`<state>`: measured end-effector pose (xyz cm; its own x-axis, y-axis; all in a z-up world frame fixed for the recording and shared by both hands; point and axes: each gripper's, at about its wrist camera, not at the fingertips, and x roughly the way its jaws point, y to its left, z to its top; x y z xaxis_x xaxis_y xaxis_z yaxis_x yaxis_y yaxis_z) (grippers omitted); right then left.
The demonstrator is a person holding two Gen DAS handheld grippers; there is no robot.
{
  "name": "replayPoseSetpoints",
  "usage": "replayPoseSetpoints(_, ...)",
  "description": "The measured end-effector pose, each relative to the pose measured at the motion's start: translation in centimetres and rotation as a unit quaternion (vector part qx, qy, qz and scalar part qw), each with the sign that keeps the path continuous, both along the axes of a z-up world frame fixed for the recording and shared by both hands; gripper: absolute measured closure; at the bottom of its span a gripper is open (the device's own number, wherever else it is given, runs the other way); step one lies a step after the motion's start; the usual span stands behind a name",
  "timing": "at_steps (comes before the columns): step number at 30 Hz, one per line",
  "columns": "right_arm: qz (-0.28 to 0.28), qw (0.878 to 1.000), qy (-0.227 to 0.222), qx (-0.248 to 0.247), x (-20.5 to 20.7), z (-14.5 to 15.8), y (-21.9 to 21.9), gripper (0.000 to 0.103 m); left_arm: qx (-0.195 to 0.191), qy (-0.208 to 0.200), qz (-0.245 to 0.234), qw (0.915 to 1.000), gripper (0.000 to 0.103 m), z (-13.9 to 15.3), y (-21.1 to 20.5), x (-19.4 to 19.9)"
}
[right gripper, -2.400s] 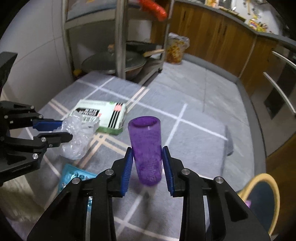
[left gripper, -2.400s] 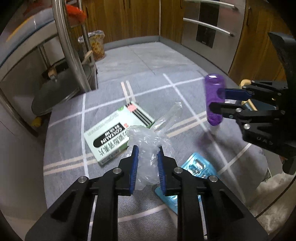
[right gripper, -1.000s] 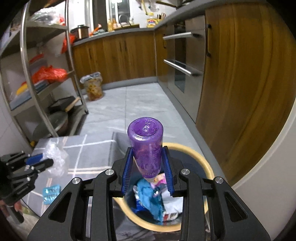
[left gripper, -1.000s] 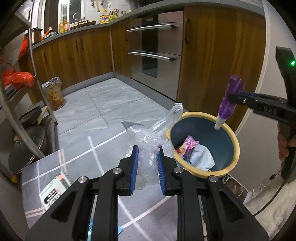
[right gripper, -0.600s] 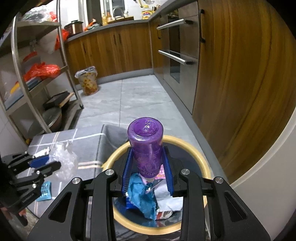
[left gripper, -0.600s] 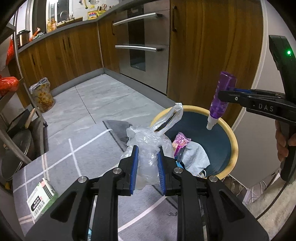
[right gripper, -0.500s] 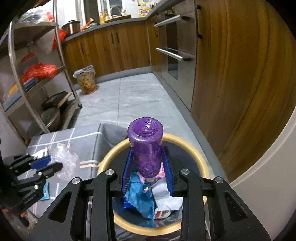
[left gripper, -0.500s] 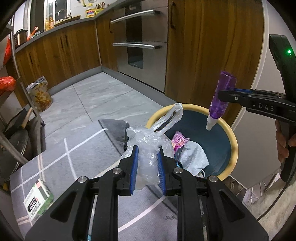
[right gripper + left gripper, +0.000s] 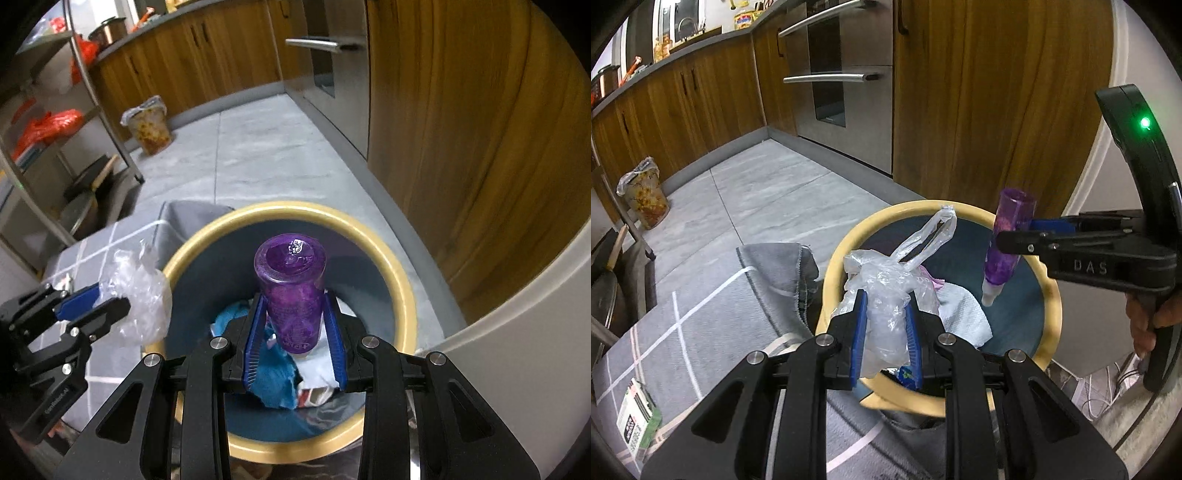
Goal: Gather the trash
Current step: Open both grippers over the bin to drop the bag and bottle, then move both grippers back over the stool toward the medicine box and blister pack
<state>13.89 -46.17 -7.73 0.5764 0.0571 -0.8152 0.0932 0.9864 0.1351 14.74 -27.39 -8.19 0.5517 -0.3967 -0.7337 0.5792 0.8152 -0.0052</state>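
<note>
Two loads have come from the rug to the bin (image 9: 1051, 291) since a moment ago, so you are ready to drop. Your left tool (image 9: 884, 330) pinches the bag (image 9: 886, 288) above the bin's near rim; your right tool (image 9: 295, 332) clamps the bottle (image 9: 291, 291), nozzle down, over the bin's middle. Both tools tilt steeply down into the bin.
</note>
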Motion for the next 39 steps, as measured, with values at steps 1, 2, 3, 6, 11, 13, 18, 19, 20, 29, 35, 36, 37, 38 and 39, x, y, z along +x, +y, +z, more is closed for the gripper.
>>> replayPoseSetpoints(1,-0.002,1.0,0.002,0.002,0.2,-0.1,-0.1,0.07,-0.001,0.002,0.001,1.0,0.083,-0.2,-0.1,0.2)
replayPoseSetpoints(2,-0.004,1.0,0.004,0.003,0.3,-0.3,-0.2,0.07,-0.003,0.005,0.004,1.0,0.083,-0.3,-0.1,0.5)
replayPoseSetpoints(3,-0.005,1.0,0.005,0.004,0.4,-0.3,-0.3,0.07,-0.007,0.007,0.007,0.9999,0.083,-0.4,-0.1,0.6)
replayPoseSetpoints(6,-0.012,1.0,0.005,0.004,0.8,-0.5,-0.6,0.07,-0.014,0.015,0.012,0.9997,0.083,-0.6,-0.2,1.2)
replayPoseSetpoints(11,-0.029,0.999,0.004,0.014,0.9,-0.7,-1.4,0.07,-0.013,0.015,0.004,0.9998,0.083,-0.9,-0.8,1.4)
replayPoseSetpoints(13,-0.036,0.999,0.001,0.021,0.9,-0.6,-1.8,0.07,-0.013,0.014,0.005,0.9998,0.083,-0.9,-0.9,1.4)
replayPoseSetpoints(18,-0.045,0.999,-0.004,0.028,0.7,-0.4,-2.1,0.069,-0.015,0.009,0.012,0.9998,0.082,-0.8,-0.9,1.5)
replayPoseSetpoints(19,-0.044,0.999,-0.005,0.027,0.7,-0.4,-2.1,0.069,-0.016,0.008,0.013,0.9998,0.08,-0.8,-0.8,1.5)
replayPoseSetpoints(20,-0.044,0.999,-0.005,0.028,0.6,-0.4,-2.1,0.069,-0.015,0.007,0.014,0.9998,0.078,-0.8,-0.8,1.4)
replayPoseSetpoints(29,-0.045,0.998,-0.014,0.032,0.6,0.0,-2.1,0.056,-0.012,0.001,0.017,0.9998,0.06,-0.4,-0.1,1.1)
replayPoseSetpoints(35,-0.047,0.998,-0.02,0.032,0.6,0.6,-1.6,0.051,-0.008,-0.003,0.028,0.9996,0.059,0.0,1.0,1.2)
replayPoseSetpoints(36,-0.046,0.998,-0.021,0.032,0.6,0.8,-1.4,0.051,-0.007,-0.005,0.03,0.9995,0.059,0.1,1.3,1.1)
replayPoseSetpoints(37,-0.044,0.998,-0.024,0.031,0.5,1.0,-1.2,0.051,-0.007,-0.006,0.031,0.9995,0.059,0.2,1.5,1.0)
replayPoseSetpoints(38,-0.044,0.998,-0.026,0.03,0.5,1.2,-1.0,0.05,-0.006,-0.008,0.034,0.9994,0.059,0.3,1.9,0.9)
replayPoseSetpoints(39,-0.044,0.998,-0.027,0.03,0.4,1.4,-0.8,0.049,-0.005,-0.009,0.036,0.9993,0.059,0.5,2.1,0.8)
